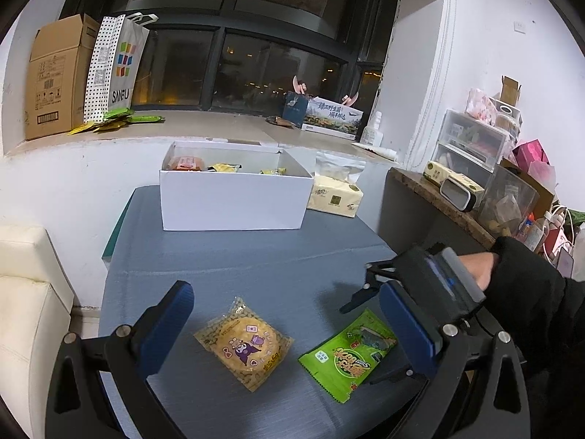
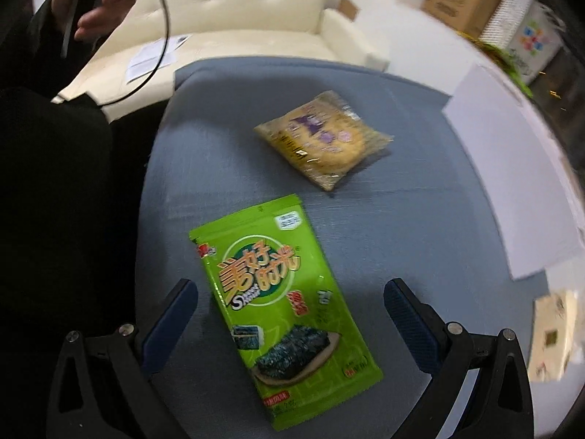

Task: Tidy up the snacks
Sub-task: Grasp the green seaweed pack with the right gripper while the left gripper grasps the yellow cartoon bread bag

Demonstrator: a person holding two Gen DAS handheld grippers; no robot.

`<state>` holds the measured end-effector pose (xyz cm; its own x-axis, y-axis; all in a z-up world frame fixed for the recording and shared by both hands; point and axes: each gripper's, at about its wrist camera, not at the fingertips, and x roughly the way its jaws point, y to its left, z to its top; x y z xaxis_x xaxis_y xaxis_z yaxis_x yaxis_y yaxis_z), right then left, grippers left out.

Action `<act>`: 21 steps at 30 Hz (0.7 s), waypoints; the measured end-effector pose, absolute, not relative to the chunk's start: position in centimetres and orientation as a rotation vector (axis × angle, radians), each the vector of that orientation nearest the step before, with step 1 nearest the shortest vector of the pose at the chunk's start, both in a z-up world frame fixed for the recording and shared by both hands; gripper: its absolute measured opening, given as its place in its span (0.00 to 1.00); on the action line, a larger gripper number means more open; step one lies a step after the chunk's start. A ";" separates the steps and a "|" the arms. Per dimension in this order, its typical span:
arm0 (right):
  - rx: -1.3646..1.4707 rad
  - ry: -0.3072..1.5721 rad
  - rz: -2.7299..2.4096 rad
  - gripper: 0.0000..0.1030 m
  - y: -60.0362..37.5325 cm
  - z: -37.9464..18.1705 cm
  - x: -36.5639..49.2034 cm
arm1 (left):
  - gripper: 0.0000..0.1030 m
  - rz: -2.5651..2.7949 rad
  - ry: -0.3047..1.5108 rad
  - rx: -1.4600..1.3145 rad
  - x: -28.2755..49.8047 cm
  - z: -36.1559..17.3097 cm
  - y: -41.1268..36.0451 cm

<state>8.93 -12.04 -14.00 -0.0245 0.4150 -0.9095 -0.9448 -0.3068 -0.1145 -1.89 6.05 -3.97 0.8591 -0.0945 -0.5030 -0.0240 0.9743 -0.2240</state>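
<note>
A yellow round snack pack (image 1: 244,343) lies on the blue-grey table (image 1: 256,263), between the open fingers of my left gripper (image 1: 289,323). A green seaweed packet (image 1: 349,353) lies to its right, under my right gripper, whose fingers (image 1: 360,298) hover just above it. In the right wrist view the green packet (image 2: 283,307) lies flat between the open fingers of my right gripper (image 2: 289,305), and the yellow pack (image 2: 323,139) lies beyond it. A white open box (image 1: 234,197) holding several snacks stands at the table's far side.
A tissue pack (image 1: 334,197) lies right of the box. A cream sofa (image 2: 234,25) stands left of the table. A side shelf (image 1: 449,201) with clutter stands at the right. A cardboard box (image 1: 55,77) and bag (image 1: 117,62) sit on the window sill.
</note>
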 end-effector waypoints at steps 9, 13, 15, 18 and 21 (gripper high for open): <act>-1.218 0.773 1.671 1.00 -9.5 -16.2 10.5 | 1.00 0.013 0.557 -0.246 -2.1 -4.6 7.2; -1.137 0.845 1.685 0.89 -9.4 -16.2 11.8 | 1.00 0.035 0.573 -0.273 -2.0 -5.3 7.7; -1.068 0.835 1.613 0.59 -9.7 -15.4 12.8 | 1.00 0.039 0.586 -0.290 -1.7 -5.8 7.8; -1.024 0.820 1.554 0.59 -11.0 -15.1 13.7 | 1.00 0.042 0.602 -0.291 -1.2 -6.5 7.5; -0.852 0.815 1.501 0.59 -12.9 -14.1 14.8 | 1.00 0.035 0.646 -0.249 0.2 -7.7 6.5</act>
<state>14.84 -12.85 -14.13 -0.0666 0.4882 -0.8702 -0.9957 -0.0887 0.0265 0.15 6.53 -7.69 0.7989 -0.0450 -0.5998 -0.1097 0.9696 -0.2188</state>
